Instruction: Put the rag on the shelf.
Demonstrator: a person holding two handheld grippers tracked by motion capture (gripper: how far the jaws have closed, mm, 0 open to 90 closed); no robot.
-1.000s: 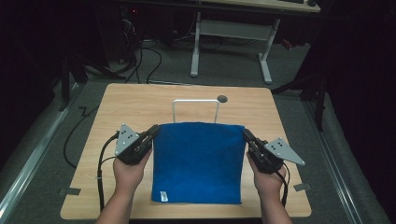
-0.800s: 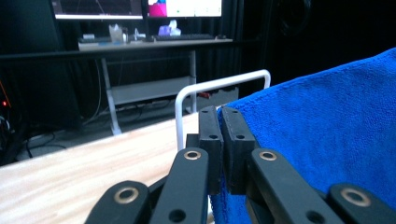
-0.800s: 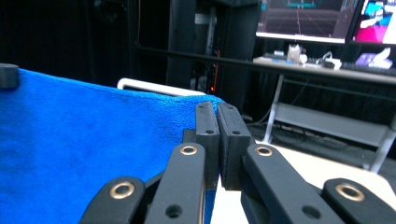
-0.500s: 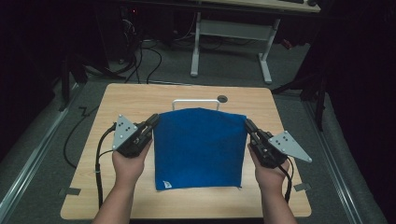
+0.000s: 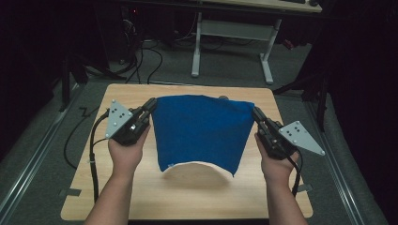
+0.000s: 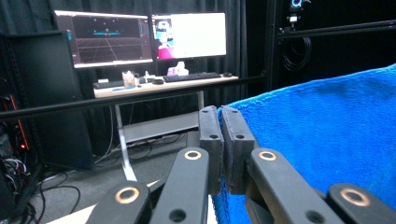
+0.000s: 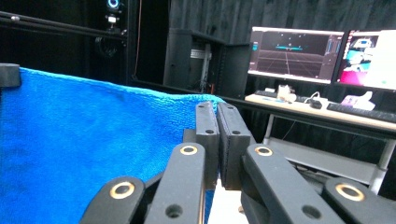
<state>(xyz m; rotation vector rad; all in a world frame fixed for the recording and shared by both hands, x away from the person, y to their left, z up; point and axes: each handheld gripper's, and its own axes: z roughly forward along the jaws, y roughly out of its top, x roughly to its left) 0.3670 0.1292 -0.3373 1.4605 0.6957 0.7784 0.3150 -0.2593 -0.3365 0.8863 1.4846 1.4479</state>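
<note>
Wooden worktop (image 5: 141, 197): bare along its near edge and both side edges.

Blue towel (image 5: 202, 131): lifted over the middle of the worktop, hanging as a sheet between the two grippers. Its top edge is stretched taut and runs side to side, parallel to the worktop's far edge — that edge is the widest span. The cloth narrows downward; the lower hem curls up toward the near edge, showing a pale underside.

Left gripper (image 5: 151, 105): jaws pinched together on the towel's upper left corner — cloth visible between the pads in the left gripper view.

Right gripper (image 5: 256, 113): jaws likewise closed tight on the upper right corner.
</note>
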